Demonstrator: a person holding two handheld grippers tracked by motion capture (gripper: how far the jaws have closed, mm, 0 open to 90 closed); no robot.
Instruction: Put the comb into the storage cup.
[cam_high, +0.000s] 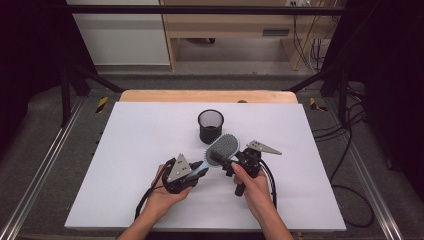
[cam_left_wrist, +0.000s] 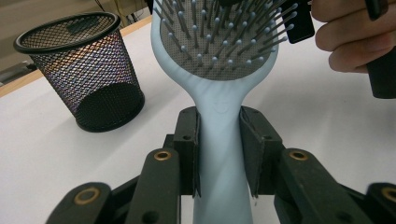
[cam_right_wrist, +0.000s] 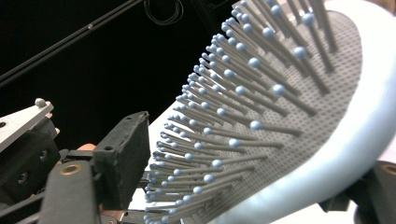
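A black mesh cup (cam_high: 210, 126) stands upright on the white table sheet (cam_high: 140, 150), and everything else is best placed from it. The light blue hairbrush (cam_high: 220, 151) is held up just in front of the cup, on the person's side, its bristled head nearest the cup and its handle running away toward the left gripper (cam_high: 192, 172). Nothing lies between brush and cup; the cup itself is empty as far as its open mouth shows.

The left gripper view shows the grip plainly: the brush handle (cam_left_wrist: 219, 154) sits squeezed between the two black jaws, pads pressed on both its sides, with the cup (cam_left_wrist: 81, 70) off to the left and the person's other hand (cam_left_wrist: 355, 39) at the upper right by the brush head.

The right gripper (cam_high: 234, 164) sits at the side of the brush head away from the cup. In the right gripper view one pad (cam_right_wrist: 123, 154) stands just beside the bristle tips (cam_right_wrist: 219, 140), with the grey cushion and blue rim filling the space toward the other jaw. Whether both pads press on the head I cannot tell.

The high view alone shows the wooden table edge (cam_high: 207, 96) beyond the cup.
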